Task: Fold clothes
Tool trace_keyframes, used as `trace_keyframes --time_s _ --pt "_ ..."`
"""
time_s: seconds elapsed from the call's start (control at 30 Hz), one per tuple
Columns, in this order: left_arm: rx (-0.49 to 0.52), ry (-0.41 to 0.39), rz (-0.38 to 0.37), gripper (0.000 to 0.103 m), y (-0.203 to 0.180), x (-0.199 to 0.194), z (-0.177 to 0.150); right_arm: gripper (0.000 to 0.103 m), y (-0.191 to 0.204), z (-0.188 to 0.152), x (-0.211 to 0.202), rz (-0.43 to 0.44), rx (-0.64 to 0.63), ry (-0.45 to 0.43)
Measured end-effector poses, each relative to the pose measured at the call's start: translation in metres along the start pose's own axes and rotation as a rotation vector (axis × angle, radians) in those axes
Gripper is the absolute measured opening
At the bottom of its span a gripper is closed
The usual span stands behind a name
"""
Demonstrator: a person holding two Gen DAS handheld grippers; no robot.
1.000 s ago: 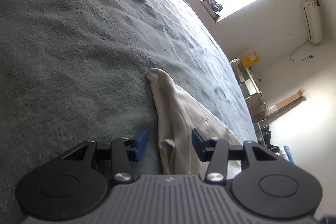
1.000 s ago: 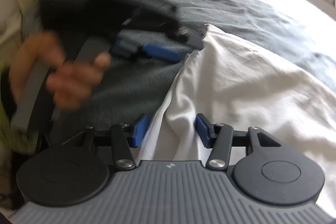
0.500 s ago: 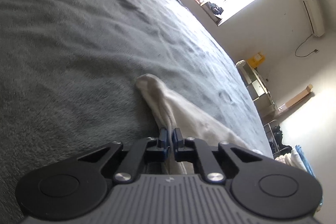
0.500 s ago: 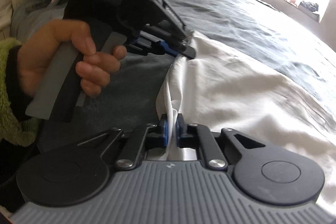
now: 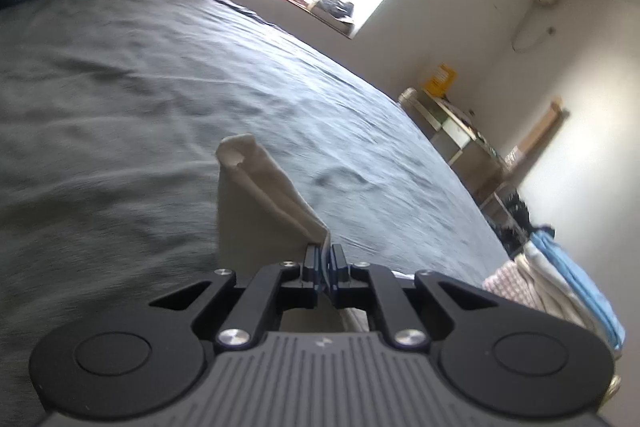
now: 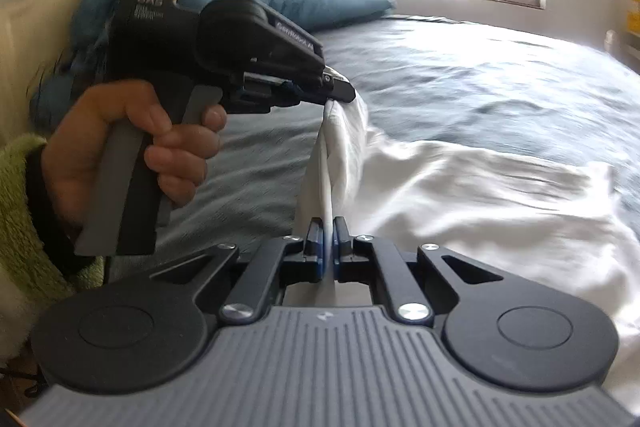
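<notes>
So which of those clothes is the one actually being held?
The white garment spread on the gray bed; both grippers pinch its edge. The checked, striped and blue pieces piled beyond the bed lie untouched.

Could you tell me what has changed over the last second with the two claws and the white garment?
Both claws, open a second ago, closed on the white garment's edge. The left claw and right claw have since lifted it off the grey bedspread, pulling the edge taut between them. The rest of the garment remains on the bed.
</notes>
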State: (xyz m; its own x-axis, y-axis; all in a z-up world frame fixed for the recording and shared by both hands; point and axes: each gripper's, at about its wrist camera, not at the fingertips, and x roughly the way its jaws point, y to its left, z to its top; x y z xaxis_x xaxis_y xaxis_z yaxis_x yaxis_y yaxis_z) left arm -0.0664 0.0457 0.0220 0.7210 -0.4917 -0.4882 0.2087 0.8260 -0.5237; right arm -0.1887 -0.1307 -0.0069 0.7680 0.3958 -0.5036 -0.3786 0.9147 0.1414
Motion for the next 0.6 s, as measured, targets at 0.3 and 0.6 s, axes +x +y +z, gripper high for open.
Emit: trace_keyframes --time_s 0.3,0.6 --pt "0.116 0.041 0.022 0.002 -0.063 0.03 -0.007 0.002 -0.079 -0.015 -0.039 -0.056 0.205 -0.115" --pt "0.163 0.07 0.101 0.022 -0.07 0.032 -0.006 0.008 -0.122 -0.031 -0.051 0.097 0.384 -0.077"
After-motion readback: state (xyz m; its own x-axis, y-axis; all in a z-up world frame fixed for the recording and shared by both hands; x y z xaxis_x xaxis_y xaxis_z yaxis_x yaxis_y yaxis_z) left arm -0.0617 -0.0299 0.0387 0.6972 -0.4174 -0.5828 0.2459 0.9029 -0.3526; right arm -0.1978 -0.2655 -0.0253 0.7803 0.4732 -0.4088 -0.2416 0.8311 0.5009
